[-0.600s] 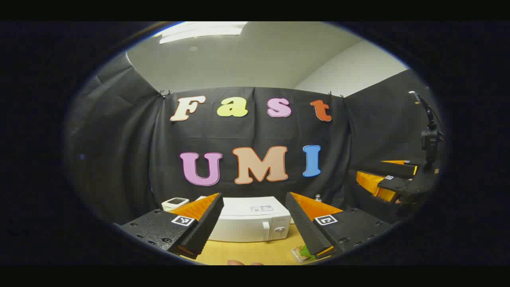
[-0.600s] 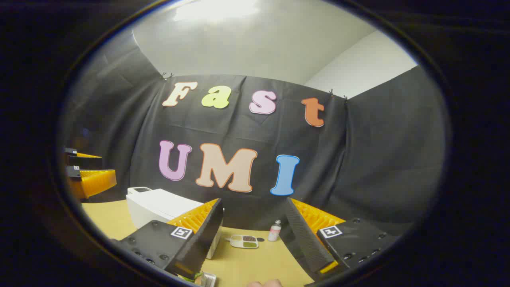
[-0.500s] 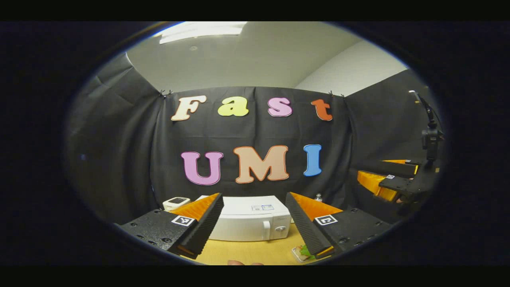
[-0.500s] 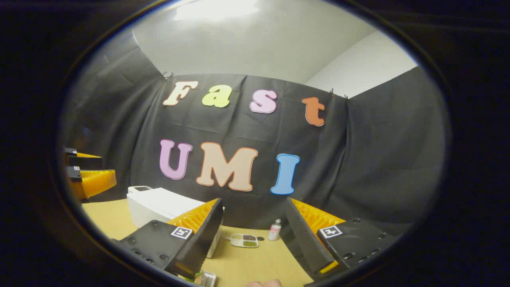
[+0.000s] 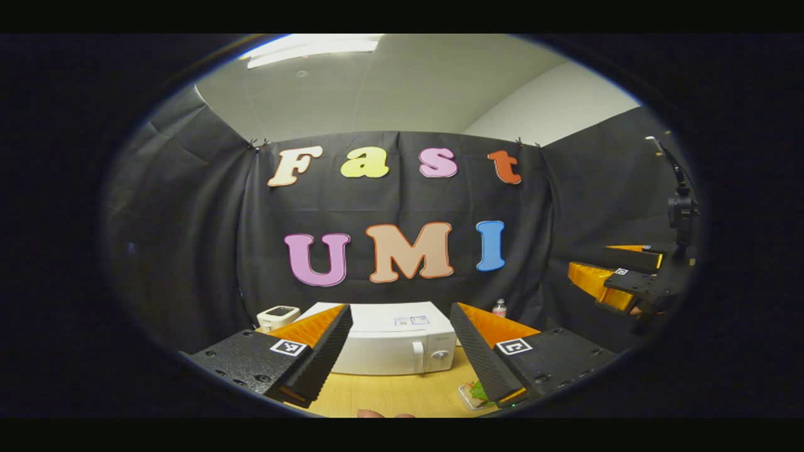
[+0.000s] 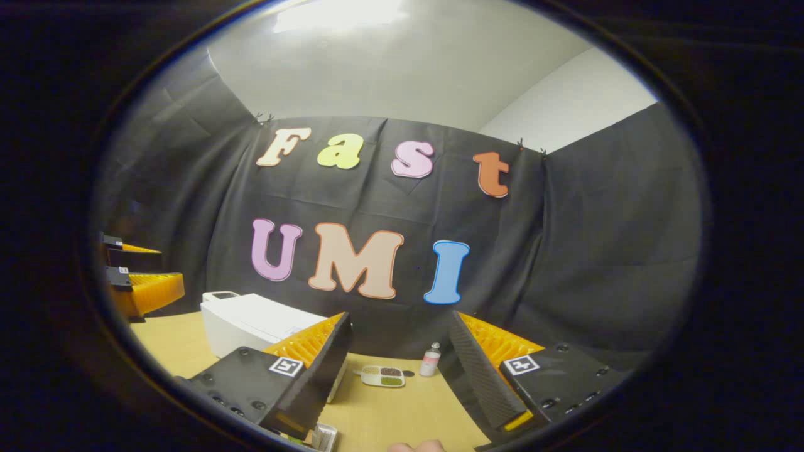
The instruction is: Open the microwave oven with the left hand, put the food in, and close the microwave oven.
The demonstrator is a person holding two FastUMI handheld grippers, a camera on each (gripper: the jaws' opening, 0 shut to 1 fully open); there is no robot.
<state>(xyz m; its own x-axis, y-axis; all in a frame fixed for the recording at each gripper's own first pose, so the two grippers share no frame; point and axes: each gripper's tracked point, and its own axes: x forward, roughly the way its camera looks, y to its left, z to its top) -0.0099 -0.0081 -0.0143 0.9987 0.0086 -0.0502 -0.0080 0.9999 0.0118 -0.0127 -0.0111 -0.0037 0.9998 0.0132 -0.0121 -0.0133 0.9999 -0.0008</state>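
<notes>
The white microwave (image 5: 389, 342) stands on the wooden table (image 5: 389, 395) with its door shut and its handle (image 5: 419, 356) facing me. My left gripper (image 5: 402, 395) hangs open in front of it, some way short of the door, with nothing between the fingers. A small clear food container (image 5: 472, 394) with something green in it lies on the table, partly hidden behind my left gripper's right finger. In the right gripper view the microwave (image 6: 251, 323) is at the left and the container's corner (image 6: 325, 436) peeks out at the bottom. My right gripper (image 6: 402, 424) is open and holds nothing.
A small white device (image 5: 279, 314) sits left of the microwave. A little bottle (image 6: 430, 361) and a divided dish (image 6: 382, 375) stand on the table (image 6: 389, 414) behind. The right gripper (image 5: 619, 285) shows at the left view's far right, the left gripper (image 6: 141, 282) at the right view's left.
Both views have tipped slightly downward, so the microwave and table sit a little higher in frame. Both grippers stay open and hold nothing.
</notes>
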